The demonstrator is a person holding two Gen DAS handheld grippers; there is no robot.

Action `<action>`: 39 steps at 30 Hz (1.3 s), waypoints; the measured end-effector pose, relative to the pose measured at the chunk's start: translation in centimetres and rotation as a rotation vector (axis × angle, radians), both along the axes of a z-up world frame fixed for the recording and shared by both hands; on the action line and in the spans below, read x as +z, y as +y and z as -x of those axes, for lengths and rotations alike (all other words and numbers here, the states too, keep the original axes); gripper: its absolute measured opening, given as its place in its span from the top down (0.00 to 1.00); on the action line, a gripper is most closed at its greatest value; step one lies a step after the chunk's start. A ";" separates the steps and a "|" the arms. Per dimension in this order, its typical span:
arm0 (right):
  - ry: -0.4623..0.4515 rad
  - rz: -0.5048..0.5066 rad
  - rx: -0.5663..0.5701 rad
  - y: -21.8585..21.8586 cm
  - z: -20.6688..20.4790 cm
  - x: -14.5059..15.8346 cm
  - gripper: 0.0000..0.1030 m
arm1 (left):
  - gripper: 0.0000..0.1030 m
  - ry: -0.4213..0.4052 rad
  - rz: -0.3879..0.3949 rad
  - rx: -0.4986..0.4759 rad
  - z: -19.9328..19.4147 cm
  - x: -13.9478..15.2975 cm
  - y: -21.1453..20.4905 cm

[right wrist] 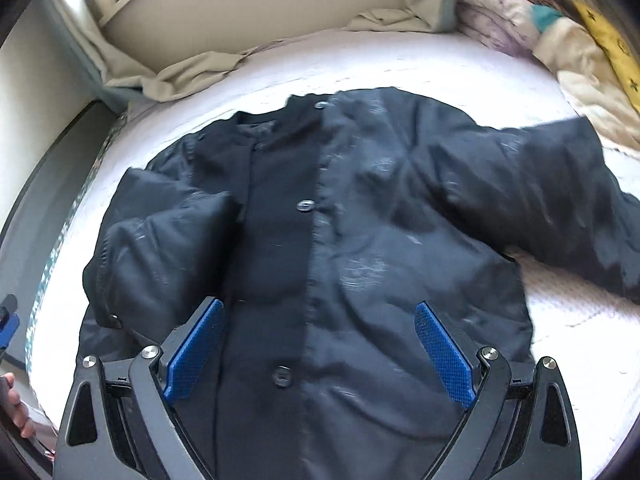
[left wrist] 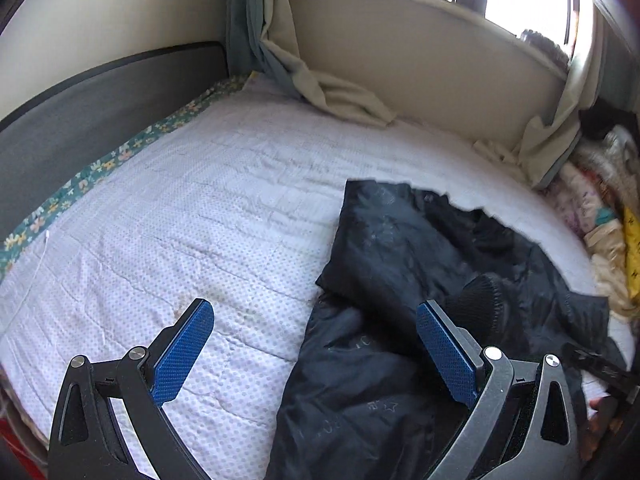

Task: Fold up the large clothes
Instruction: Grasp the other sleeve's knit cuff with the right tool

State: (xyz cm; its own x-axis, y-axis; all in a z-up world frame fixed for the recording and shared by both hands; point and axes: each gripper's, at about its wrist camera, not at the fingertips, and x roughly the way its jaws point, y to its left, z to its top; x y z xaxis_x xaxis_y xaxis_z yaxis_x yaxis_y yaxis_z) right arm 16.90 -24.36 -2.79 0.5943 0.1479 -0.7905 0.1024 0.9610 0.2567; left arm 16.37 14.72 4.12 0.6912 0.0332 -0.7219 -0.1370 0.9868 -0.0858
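Note:
A large dark navy padded jacket [right wrist: 360, 220] lies front-up on the white dotted bed [right wrist: 400, 60], buttoned, collar toward the far wall. Its left sleeve is folded in over the body; its right sleeve [right wrist: 560, 184] stretches out to the right. My right gripper [right wrist: 318, 314] is open and empty, hovering over the jacket's lower front. In the left wrist view the jacket [left wrist: 400, 260] fills the lower right, with a ribbed cuff [left wrist: 480, 296] on top. My left gripper [left wrist: 314, 316] is open and empty, above the jacket's left edge and the bed [left wrist: 180, 208].
A dark headboard [left wrist: 80, 112] and a floral sheet edge run along the bed's left side. Beige curtains [left wrist: 340, 92] drape onto the far edge below a window. Piled bedding [right wrist: 560, 40] lies at the far right. The other gripper's tip [right wrist: 8, 320] shows at the left edge.

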 end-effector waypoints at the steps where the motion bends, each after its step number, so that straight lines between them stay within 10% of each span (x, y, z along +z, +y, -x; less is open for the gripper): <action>1: -0.001 -0.012 0.017 0.0 0.0 0.2 0.07 | 0.00 0.021 -0.006 -0.001 -0.6 -0.2 -0.3; 13: -0.100 0.198 0.311 12.5 -0.6 1.8 0.28 | 0.00 0.012 -0.049 0.062 -6.3 0.4 -0.6; 22: -0.134 0.282 0.267 21.9 -2.1 0.1 0.12 | 0.00 -0.031 0.054 0.100 -6.6 2.0 2.3; 25: -0.175 0.451 0.217 24.5 -2.9 -0.8 0.11 | 0.00 -0.031 0.065 0.107 -6.6 1.9 2.8; 29: -0.159 0.542 0.174 24.6 -4.0 -1.6 0.12 | 0.00 -0.030 0.046 0.111 -6.6 1.8 2.8; 39: -0.089 0.352 0.050 14.0 -1.8 2.2 0.19 | 0.00 -0.036 0.012 0.082 -5.6 1.8 2.0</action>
